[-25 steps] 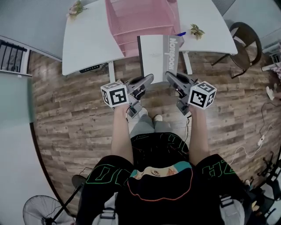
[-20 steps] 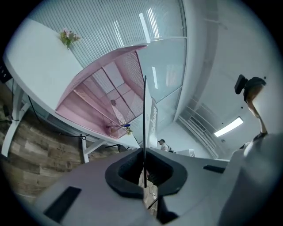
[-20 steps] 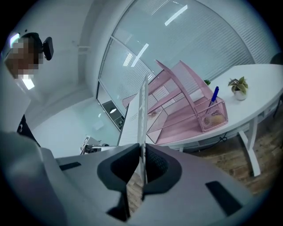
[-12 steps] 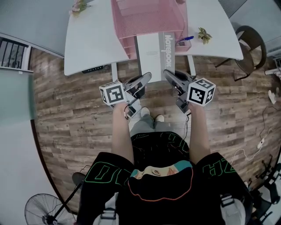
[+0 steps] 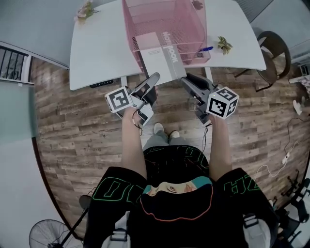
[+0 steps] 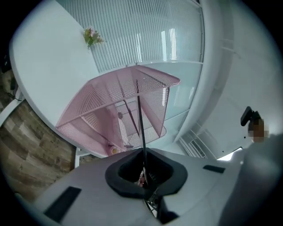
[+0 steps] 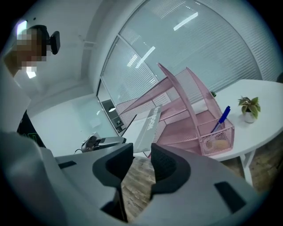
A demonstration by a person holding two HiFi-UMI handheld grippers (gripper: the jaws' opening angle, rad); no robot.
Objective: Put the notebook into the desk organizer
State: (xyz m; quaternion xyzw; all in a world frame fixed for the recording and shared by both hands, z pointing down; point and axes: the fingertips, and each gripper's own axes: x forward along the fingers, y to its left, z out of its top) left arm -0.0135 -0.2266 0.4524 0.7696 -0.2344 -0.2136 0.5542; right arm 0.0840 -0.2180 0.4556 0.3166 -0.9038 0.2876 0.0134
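Note:
A white notebook [image 5: 157, 53] with a grey spine strip hangs tilted over the front of the pink mesh desk organizer [image 5: 164, 19], which stands on the white desk [image 5: 97, 48]. My left gripper [image 5: 151, 81] is shut on the notebook's near edge. In the left gripper view the notebook [image 6: 140, 123] shows edge-on as a thin dark line running up from the left gripper [image 6: 143, 174] toward the organizer [image 6: 119, 110]. My right gripper [image 5: 187, 80] is just right of the notebook and off it. Its jaws are opening, and the right gripper [image 7: 141, 161] has only floor between them. The notebook [image 7: 148, 126] lies beyond it.
A blue pen [image 5: 205, 49] stands in the organizer's small front cup. A small potted plant [image 5: 224, 44] is on the desk's right side, and flowers [image 5: 85, 8] are at the far left. A dark chair [image 5: 273, 48] stands on the wooden floor to the right.
The notebook has gone forward and tilted left, over the organizer's front. The right gripper has let go of it and its jaws have parted. The left gripper has moved forward, still holding the notebook.

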